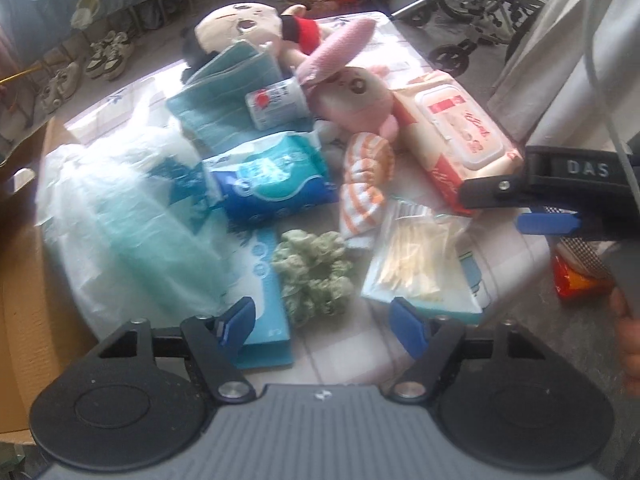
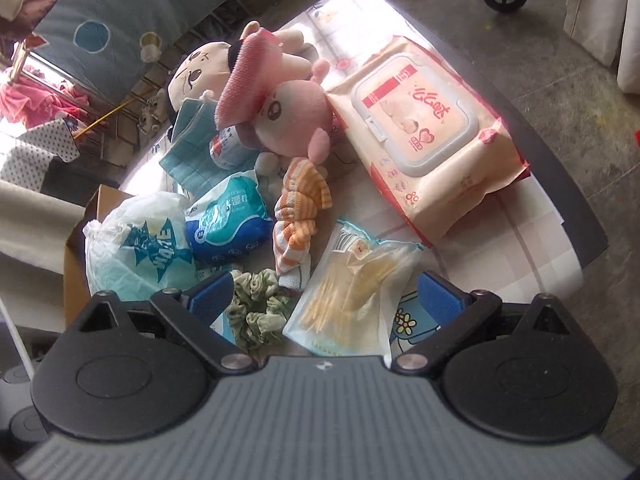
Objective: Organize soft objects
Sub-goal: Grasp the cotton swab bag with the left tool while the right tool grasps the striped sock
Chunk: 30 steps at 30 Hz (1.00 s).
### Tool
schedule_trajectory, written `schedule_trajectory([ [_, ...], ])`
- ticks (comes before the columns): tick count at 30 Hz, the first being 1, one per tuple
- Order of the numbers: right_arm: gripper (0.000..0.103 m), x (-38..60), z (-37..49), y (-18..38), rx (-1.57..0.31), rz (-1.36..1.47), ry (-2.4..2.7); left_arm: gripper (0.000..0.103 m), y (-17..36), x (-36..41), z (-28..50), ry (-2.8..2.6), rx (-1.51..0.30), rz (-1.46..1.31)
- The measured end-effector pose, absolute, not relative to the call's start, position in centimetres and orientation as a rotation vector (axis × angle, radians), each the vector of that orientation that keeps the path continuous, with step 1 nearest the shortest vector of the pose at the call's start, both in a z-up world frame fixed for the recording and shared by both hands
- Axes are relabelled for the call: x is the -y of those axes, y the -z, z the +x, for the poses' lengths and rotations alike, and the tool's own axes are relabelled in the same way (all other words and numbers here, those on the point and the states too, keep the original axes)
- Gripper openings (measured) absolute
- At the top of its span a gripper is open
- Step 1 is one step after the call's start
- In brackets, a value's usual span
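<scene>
Left gripper [image 1: 326,326] fingers apart above green scrunchie [image 1: 314,276]; right gripper [image 2: 326,300] fingers wide above cotton swab bag [image 2: 354,296]; nothing gripped.

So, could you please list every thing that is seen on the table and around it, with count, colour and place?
wet wipes pack: 1, peach and red, right side of table
pink plush: 1, pink, back centre
big-headed doll: 1, cream face, red top, far back
teal cloth: 1, teal, back left
tissue pack: 1, blue and white, centre left
plastic bag: 1, white-green, left edge
striped towel: 1, orange and white, centre
scrunchie: 1, green, near front
cotton swab bag: 1, clear, yellowish sticks, front right
cardboard box: 1, brown, left of table
left gripper: 1, black, blue pads, open above scrunchie
right gripper: 1, same colours, open above swab bag
</scene>
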State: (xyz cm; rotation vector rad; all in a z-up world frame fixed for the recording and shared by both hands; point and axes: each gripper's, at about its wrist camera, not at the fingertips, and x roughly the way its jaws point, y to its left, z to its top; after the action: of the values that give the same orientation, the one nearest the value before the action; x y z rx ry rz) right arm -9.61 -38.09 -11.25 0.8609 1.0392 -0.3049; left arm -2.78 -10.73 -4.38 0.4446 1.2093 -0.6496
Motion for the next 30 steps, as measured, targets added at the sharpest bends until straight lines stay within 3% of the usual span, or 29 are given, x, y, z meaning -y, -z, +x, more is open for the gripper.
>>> schedule_trajectory([
  [2,0.089,39.0,-8.9,12.9,-1.063,0.884,0.282,0.066,5.4,12.8,-3.0,0.684,-1.214,0.445],
  [8,0.052,42.1,-7.8,17.2,-1.131,0.977,0.231,0.066,9.7,17.9,-3.3,0.731,-1.3,0.404],
  [12,0.041,43.4,-7.4,20.1,-1.188,1.051,0.176,0.066,12.5,20.9,-3.8,0.746,-1.345,0.404],
  [18,0.034,43.6,-6.9,22.2,-1.245,1.128,0.08,0.068,15.9,22.9,-4.4,0.702,-1.43,0.369],
  [24,0.031,43.2,-6.5,22.8,-1.301,1.123,0.005,0.069,15.6,22.1,-6.6,0.682,-1.497,0.302],
  [30,0.033,42.7,-5.3,22.5,-1.34,1.045,-0.051,0.088,14.5,21.2,-7.1,0.586,-1.416,0.358],
])
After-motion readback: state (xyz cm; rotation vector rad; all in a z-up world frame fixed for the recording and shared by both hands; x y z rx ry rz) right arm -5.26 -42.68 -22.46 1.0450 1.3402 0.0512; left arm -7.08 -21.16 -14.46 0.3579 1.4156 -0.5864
